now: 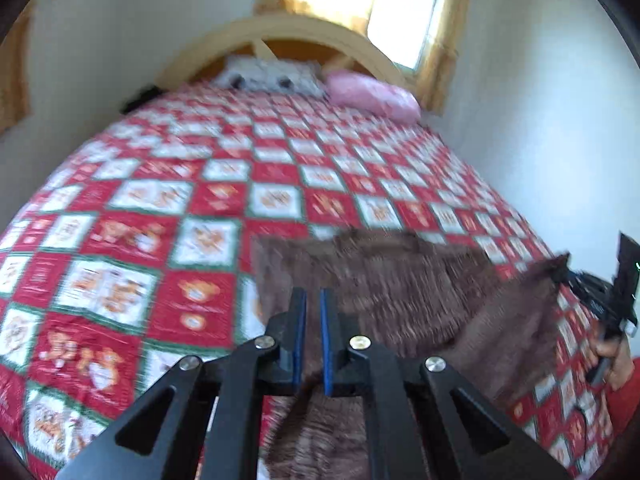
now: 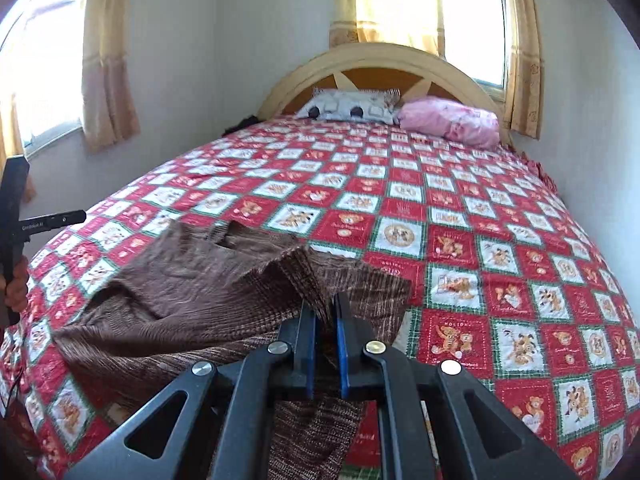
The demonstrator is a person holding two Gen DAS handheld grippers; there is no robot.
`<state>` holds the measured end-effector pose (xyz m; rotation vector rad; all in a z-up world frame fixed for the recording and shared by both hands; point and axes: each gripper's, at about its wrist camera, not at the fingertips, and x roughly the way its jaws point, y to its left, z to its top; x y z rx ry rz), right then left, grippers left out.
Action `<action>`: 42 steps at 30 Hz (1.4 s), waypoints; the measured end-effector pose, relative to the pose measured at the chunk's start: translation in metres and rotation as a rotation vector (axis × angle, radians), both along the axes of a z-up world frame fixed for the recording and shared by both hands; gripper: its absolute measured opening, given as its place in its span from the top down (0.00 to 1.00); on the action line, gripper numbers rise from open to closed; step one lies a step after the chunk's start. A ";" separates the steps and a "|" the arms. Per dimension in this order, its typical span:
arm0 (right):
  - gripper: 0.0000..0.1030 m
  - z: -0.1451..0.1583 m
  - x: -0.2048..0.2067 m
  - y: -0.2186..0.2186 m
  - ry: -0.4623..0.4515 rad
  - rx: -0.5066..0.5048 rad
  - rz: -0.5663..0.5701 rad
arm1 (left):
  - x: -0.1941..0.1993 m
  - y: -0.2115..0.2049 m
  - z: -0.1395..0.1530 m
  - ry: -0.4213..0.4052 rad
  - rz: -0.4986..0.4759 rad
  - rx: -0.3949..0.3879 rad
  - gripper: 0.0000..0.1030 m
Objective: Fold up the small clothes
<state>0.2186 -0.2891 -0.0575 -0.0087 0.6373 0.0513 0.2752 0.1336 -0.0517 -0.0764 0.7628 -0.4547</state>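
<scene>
Early going: both the left gripper (image 1: 313, 312) and right gripper (image 2: 325, 314) have fingers pinched narrow on the brown garment (image 2: 192, 280), apparently lifting its near edge off the bed (image 2: 480, 240), no finished fold showing yet.

Motion blur smears the brown knit garment (image 1: 400, 280) and quilt (image 1: 160, 200) across the left wrist view, while the right gripper (image 1: 600, 304) is cut off at right edge.

Black tongs (image 2: 326, 308) with blue pads (image 2: 341, 344), silver screws (image 2: 279, 347), red sleeve (image 1: 624, 396)
</scene>
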 end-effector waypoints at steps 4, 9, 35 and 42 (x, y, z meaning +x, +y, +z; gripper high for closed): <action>0.92 -0.011 -0.014 0.006 0.012 0.003 0.026 | -0.013 -0.017 -0.032 0.079 -0.115 0.078 0.72; 0.92 -0.022 -0.052 0.011 0.007 0.028 0.030 | -0.033 -0.033 -0.061 0.133 -0.186 0.135 0.65; 0.92 -0.047 -0.069 0.008 0.051 0.105 -0.006 | -0.032 -0.038 -0.093 0.171 -0.078 0.180 0.42; 0.92 -0.049 -0.070 0.006 0.054 0.104 -0.034 | -0.040 -0.046 -0.089 0.134 -0.095 0.173 0.90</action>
